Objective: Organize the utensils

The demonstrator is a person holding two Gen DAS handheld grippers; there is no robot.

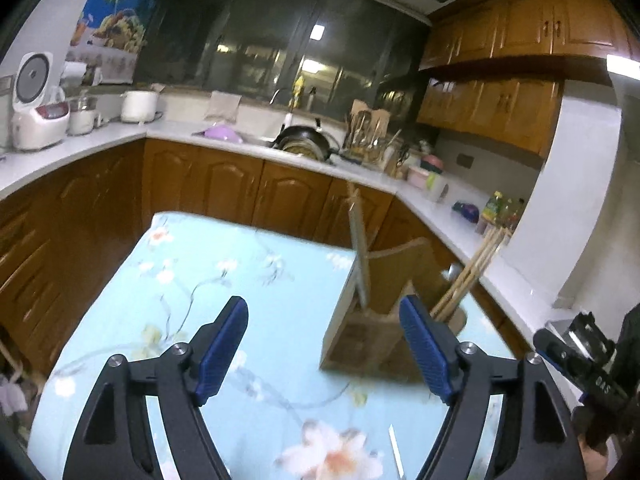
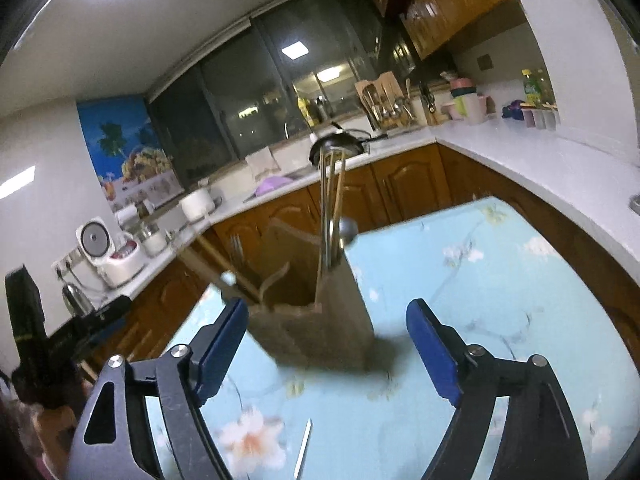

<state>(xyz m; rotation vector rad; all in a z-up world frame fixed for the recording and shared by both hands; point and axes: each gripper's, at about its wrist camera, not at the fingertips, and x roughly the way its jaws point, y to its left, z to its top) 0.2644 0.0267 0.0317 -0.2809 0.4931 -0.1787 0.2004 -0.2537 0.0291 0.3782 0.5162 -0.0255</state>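
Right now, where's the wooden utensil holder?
The wooden utensil holder stands on the floral tablecloth, centre of the right wrist view just beyond the open right gripper, chopsticks upright in it.

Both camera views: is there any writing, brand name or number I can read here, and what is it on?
"DAS" or similar, partly blurred: white letters on the right gripper body, left wrist view.
Bottle labels on the counter: too small to read.
Wall poster: no legible words.
Rice cooker: nothing readable.

Utensil holder (image 2: 320, 320) on table (image 2: 500, 280), chopsticks (image 2: 332, 200) inside, knife (image 2: 303, 448) lying before it
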